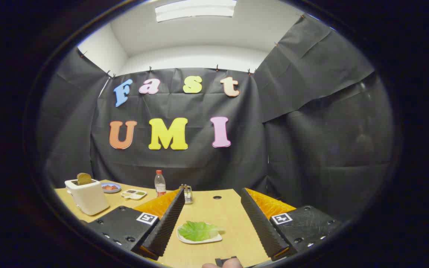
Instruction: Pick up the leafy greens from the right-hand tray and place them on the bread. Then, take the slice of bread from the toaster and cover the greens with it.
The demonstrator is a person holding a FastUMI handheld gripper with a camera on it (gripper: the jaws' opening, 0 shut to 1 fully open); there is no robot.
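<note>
In the gripper view, the gripper point(214, 219) hangs over a wooden table point(218, 212) with its two fingers spread wide and nothing held between them. Between the fingers, on the table, lies a small white tray point(184, 237) carrying a leaf of greens point(198, 230); the leaf lies flat and covers most of the tray, closer to the left finger point(168, 223) than to the right finger point(261, 223), and it touches neither.

Beyond the left finger, off to the left side of the table, a white toaster point(88, 196) stands upright with a slice of bread point(83, 179) sticking up out of its slot. Just behind the toaster sits a small blue plate point(111, 187) with something reddish on it, too small to make out. Next to that is a white divided dish point(134, 194). Farther along, a clear plastic bottle point(159, 184) with a red cap stands upright near the back edge of the table, and a small metal rack point(187, 193) stands just beside it, partly hidden by the tip of the left finger.

A fingertip of the person's hand point(222, 264) shows below the fingers.
</note>
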